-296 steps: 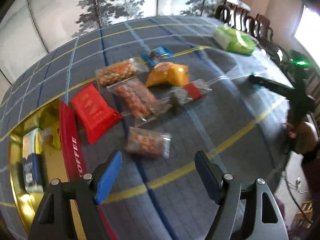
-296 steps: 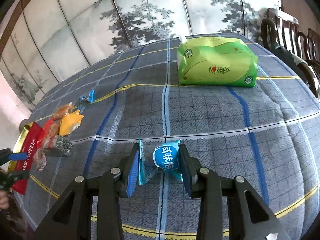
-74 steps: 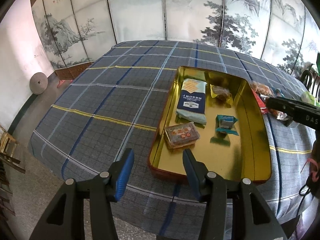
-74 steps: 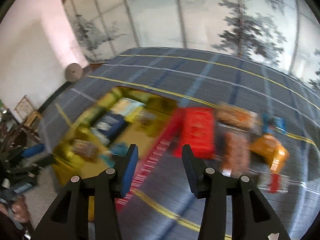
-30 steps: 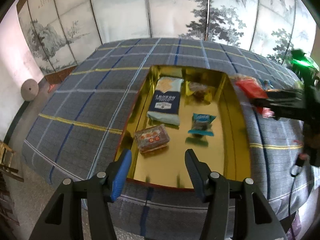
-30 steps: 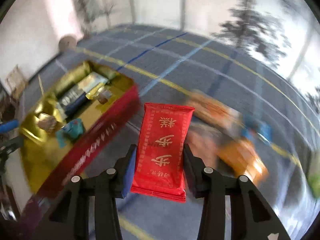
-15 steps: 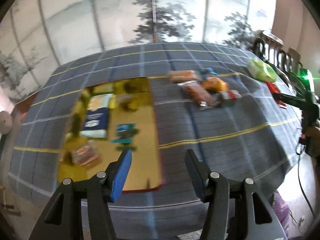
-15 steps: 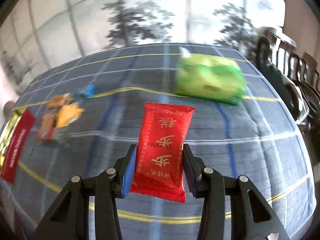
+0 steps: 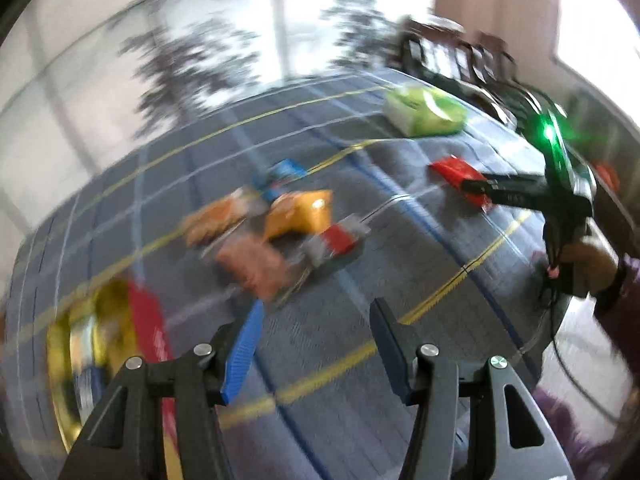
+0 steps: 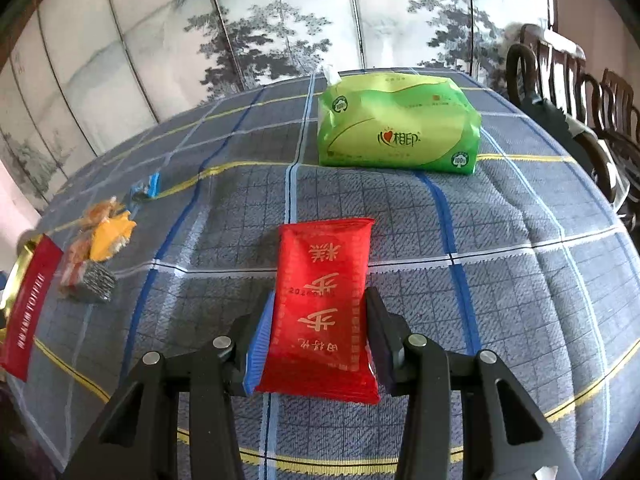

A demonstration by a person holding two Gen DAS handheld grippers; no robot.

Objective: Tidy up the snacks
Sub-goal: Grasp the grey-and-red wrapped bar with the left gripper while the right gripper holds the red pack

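One red snack packet (image 10: 324, 304), gold characters on its face, is pinched at its two long edges between the pads of the right gripper (image 10: 318, 344). The packet is held over the plaid tablecloth (image 10: 500, 264), near the side where the green tissue pack (image 10: 398, 128) lies; whether its far end touches the cloth I cannot tell. From the left wrist view the same packet (image 9: 456, 174) shows at the tip of the right gripper (image 9: 476, 188), with one hand (image 9: 588, 256) and a dark sleeve behind it.

Left gripper (image 9: 316, 344): fingers spread, nothing between them, held above bare cloth.

Loose snacks on the cloth, one cluster well apart from the red packet; count is approximate because the left view is blurred:
- one yellow-orange packet (image 10: 110, 236)
- one small blue-wrapped piece (image 10: 148, 190) at the far end of the cluster
- one clear packet with orange contents (image 9: 218, 220)
- one clear packet with pinkish contents (image 9: 252, 266)
- one grey-and-red wrapped piece (image 9: 334, 242), touching the yellow-orange one.

One gold tin (image 9: 60, 356) sits at the left end of the table, with its one red lid (image 10: 30, 308) lying just beside it on the cluster side. Contents of the tin too smeared to count.

One green tissue pack, one white tissue tip standing up from its top. Dark wooden chairs (image 10: 576, 80) stand past the table edge; number not clear.
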